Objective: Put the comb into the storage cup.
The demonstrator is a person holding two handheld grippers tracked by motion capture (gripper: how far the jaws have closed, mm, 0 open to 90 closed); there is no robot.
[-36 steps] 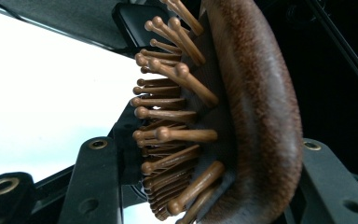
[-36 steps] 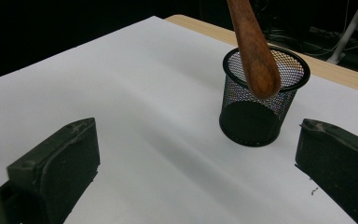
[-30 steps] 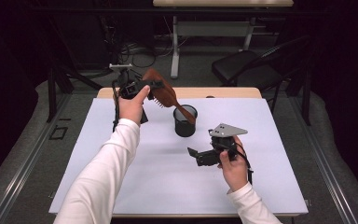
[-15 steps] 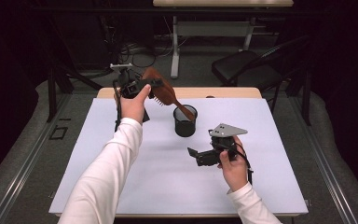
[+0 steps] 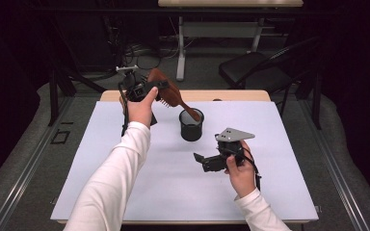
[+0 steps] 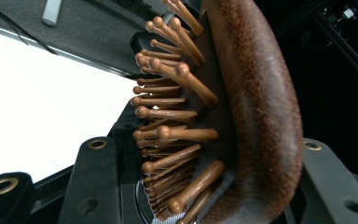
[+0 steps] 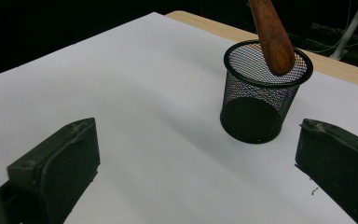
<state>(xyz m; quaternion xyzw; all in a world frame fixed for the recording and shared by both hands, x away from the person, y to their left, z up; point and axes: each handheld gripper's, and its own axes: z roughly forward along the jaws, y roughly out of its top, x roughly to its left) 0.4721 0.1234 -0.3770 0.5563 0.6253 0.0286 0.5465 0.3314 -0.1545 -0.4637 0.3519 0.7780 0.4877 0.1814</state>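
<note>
a white sheet (image 5: 125, 159) covers the wooden table (image 5: 241, 95); a dark chair (image 5: 250, 72) stands behind.

A dark room surrounds the white-topped table (image 5: 125, 192), with a black chair (image 5: 255, 72) and a pale desk (image 5: 231, 4) behind.

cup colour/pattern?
Black wire mesh cup, clearest in the right gripper view.

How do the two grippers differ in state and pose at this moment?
The left gripper is shut on the wooden hairbrush, raised over the table's far edge; the right gripper is open and holds nothing, low over the white tabletop. Both point toward the black mesh cup.
</note>
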